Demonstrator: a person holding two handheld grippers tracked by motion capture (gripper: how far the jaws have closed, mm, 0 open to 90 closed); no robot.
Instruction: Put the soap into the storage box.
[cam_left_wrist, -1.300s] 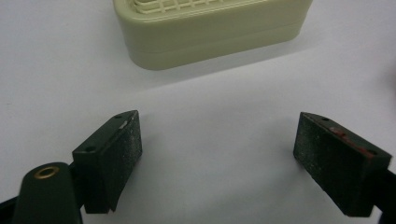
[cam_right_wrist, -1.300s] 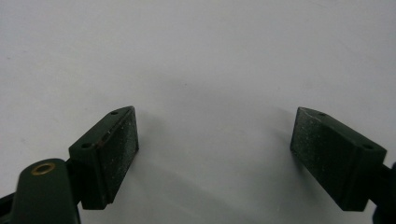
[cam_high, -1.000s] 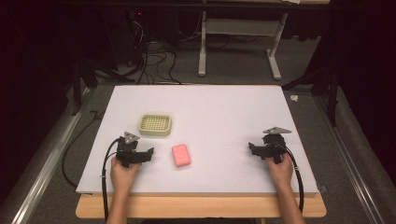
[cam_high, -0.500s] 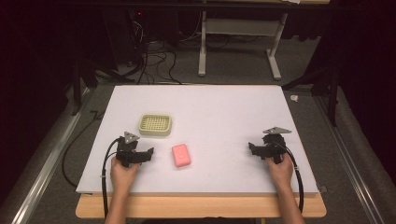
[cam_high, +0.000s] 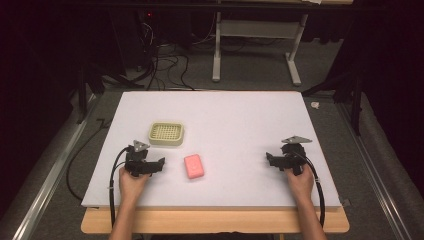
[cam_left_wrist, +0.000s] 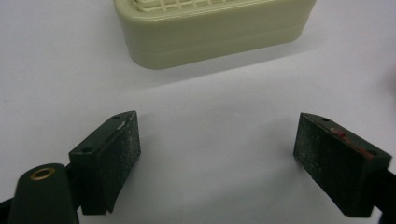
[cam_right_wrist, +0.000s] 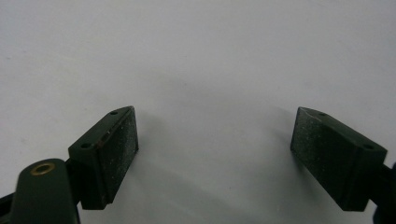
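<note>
A cream soap dish (cam_high: 166, 133) with a grid top stands on the white board (cam_high: 235, 115), left of centre. A pink soap bar (cam_high: 194, 166) lies just in front of it, a little to its right. My left gripper (cam_high: 144, 159) rests on the board left of the soap and in front of the dish, open and empty. In the left gripper view the dish (cam_left_wrist: 215, 28) stands just ahead of the wide-apart jaws of the left gripper (cam_left_wrist: 217, 149). My right gripper (cam_high: 284, 159) rests near the board's right front, open, and bare board lies between the jaws of the right gripper (cam_right_wrist: 215, 144).
The board lies on a wooden table whose front edge (cam_high: 215, 222) shows at the bottom. Beyond the far edge are a desk frame (cam_high: 255, 45) and floor cables (cam_high: 165, 65). Metal rails (cam_high: 45, 185) run along both sides.
</note>
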